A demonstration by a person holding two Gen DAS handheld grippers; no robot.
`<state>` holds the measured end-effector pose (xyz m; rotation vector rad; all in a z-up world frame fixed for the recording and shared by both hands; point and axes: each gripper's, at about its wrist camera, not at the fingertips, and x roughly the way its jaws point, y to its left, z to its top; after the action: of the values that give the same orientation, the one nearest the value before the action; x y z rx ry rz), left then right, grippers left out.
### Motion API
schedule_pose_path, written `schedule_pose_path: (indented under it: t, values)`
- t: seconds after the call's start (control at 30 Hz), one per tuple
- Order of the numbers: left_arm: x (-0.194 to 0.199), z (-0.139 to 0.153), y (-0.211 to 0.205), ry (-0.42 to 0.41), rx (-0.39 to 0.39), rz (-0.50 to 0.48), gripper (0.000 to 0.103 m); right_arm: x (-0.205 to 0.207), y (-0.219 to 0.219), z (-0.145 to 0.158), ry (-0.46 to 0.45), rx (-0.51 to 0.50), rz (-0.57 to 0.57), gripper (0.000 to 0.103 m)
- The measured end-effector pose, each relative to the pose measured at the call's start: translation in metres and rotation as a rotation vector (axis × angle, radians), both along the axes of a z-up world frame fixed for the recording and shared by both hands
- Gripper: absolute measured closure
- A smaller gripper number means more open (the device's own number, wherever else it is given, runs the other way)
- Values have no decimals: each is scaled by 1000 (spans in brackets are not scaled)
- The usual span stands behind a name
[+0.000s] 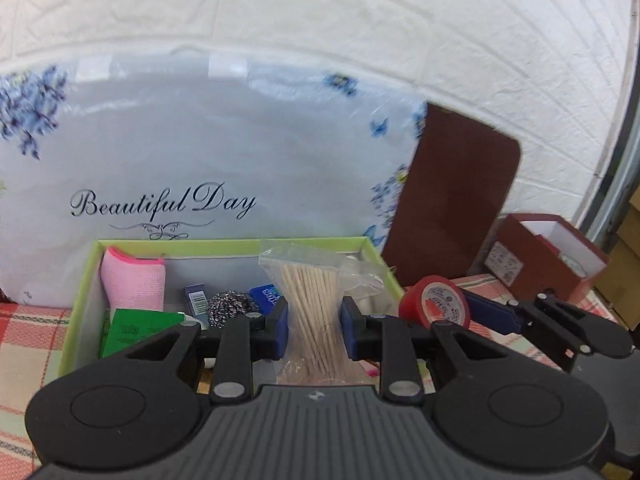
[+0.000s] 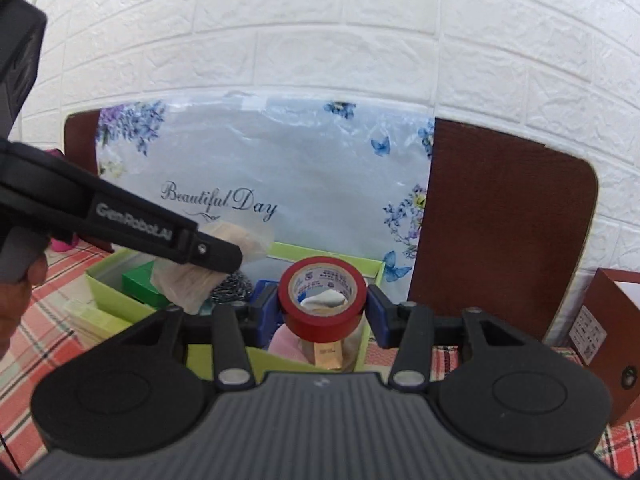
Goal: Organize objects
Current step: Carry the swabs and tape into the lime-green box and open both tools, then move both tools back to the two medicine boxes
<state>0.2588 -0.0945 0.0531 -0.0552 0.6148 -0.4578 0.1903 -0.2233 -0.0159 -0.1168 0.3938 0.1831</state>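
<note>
My left gripper (image 1: 314, 330) is shut on a clear bag of wooden sticks (image 1: 316, 308), held upright over the light green box (image 1: 224, 245). Inside the box lie a pink cloth (image 1: 134, 284), a green packet (image 1: 138, 328), a steel scourer (image 1: 230, 306) and a blue pack (image 1: 266, 294). My right gripper (image 2: 324, 304) is shut on a red tape roll (image 2: 322, 298), also above the green box (image 2: 332, 263). In the left wrist view the tape roll (image 1: 436, 300) and right gripper show at the right. The left gripper's body (image 2: 120, 220) crosses the right wrist view with the bag (image 2: 188, 280) under it.
A floral "Beautiful Day" plastic bag (image 1: 200, 160) leans on the white brick wall behind the box. A brown board (image 2: 504, 232) stands at the right, with a dark red carton (image 1: 548, 260) beside it. A red checked cloth (image 2: 60, 280) covers the table. A hand (image 2: 16, 300) is at left.
</note>
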Motion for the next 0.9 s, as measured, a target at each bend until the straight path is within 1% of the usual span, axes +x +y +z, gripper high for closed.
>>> schedule_pose_path:
  t: [0.07,0.1,0.13,0.17,0.2,0.27,0.33,0.4,0.43,0.53,0.67,0.73,0.9]
  values:
    - [11,-10,-2,-6,23,11,74,13,2,-9,7,-14,14,57]
    - [14,-14,-2,-15,36,21,61,19,4,-13,12,-23,28,55]
    - [16,-18,-1,-14,48,38,47,20,7,-17,16,-39,27,43]
    - [16,-21,2,-16,53,66,25,20,9,-21,14,-61,14,32]
    - [12,-23,7,-36,46,88,22,18,11,-24,2,-80,10,29]
    - [5,-25,16,-61,23,98,22,12,13,-30,-19,-105,9,16]
    - [1,-26,22,-47,18,119,21,7,14,-35,-39,-112,-7,13]
    - [-2,-25,26,-31,14,144,21,1,14,-35,-51,-100,-25,7]
    - [-4,-24,27,-27,13,150,21,-1,13,-34,-54,-93,-27,2]
    - [-16,-18,29,-17,22,167,21,-8,13,-29,-50,-91,-29,0]
    - [-36,-6,30,-12,29,179,21,-28,14,-13,-87,-71,-36,0]
    - [-47,0,29,-8,49,191,21,-40,14,-5,-102,-57,-38,0]
    - [-80,12,27,-32,81,206,20,-69,16,7,-124,-39,-47,0]
